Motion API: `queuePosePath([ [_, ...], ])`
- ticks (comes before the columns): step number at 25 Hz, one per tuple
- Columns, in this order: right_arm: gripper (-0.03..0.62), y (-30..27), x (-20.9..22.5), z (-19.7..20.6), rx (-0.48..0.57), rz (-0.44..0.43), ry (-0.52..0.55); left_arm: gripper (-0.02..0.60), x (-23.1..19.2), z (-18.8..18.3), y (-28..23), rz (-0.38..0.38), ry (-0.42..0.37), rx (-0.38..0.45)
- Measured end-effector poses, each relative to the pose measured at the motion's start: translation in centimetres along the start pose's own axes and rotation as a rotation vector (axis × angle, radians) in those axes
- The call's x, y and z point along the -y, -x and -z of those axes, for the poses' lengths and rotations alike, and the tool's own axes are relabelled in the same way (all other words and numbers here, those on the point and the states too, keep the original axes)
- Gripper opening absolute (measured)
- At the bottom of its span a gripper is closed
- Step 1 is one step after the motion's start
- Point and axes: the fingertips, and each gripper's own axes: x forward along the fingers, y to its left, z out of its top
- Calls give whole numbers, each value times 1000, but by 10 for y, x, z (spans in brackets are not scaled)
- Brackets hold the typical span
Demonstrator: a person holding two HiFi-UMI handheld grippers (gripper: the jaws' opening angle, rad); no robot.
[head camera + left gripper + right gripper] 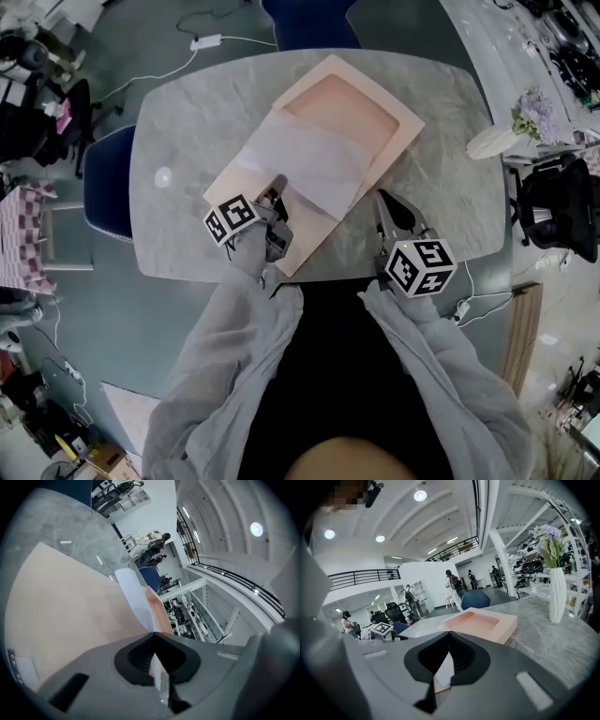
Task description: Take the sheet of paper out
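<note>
A white sheet of paper lies across a flat pink box on the grey marble table. My left gripper is at the sheet's near edge, shut on it. In the left gripper view the white sheet runs from the closed jaws out over the pink box. My right gripper is at the sheet's right near corner. In the right gripper view its jaws are closed with a white paper corner between them, and the box's recessed tray lies beyond.
A white vase with purple flowers stands near the table's right edge. Blue chairs stand at the left and far side, and a black chair to the right. The person's grey sleeves reach over the near table edge.
</note>
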Motion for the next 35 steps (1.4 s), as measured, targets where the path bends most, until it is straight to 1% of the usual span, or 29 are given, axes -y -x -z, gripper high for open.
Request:
queuePosePath([
  [4,9,8,-9,6,7,14,-1,6,0,-2,13,1,-37,1],
  [14,9,29,-20,20,35,43,-9,6,12,4,37,34,-134,6],
  [18,9,30,-25,23,38,32,-8,6,19,1,49,45,-161,34],
  [22,9,31,-24,19,39,-2,-4,6,29,1,58,45,-199,71],
  [26,9,36,-20,10,36,-29,5,6,44,1,65,25,-275,100],
  [31,9,44,-18,-5,43,-51,24,6,68,4,76,5,-404,128],
  [35,9,48,-15,-11,49,-60,30,6,89,10,79,19,-470,136],
])
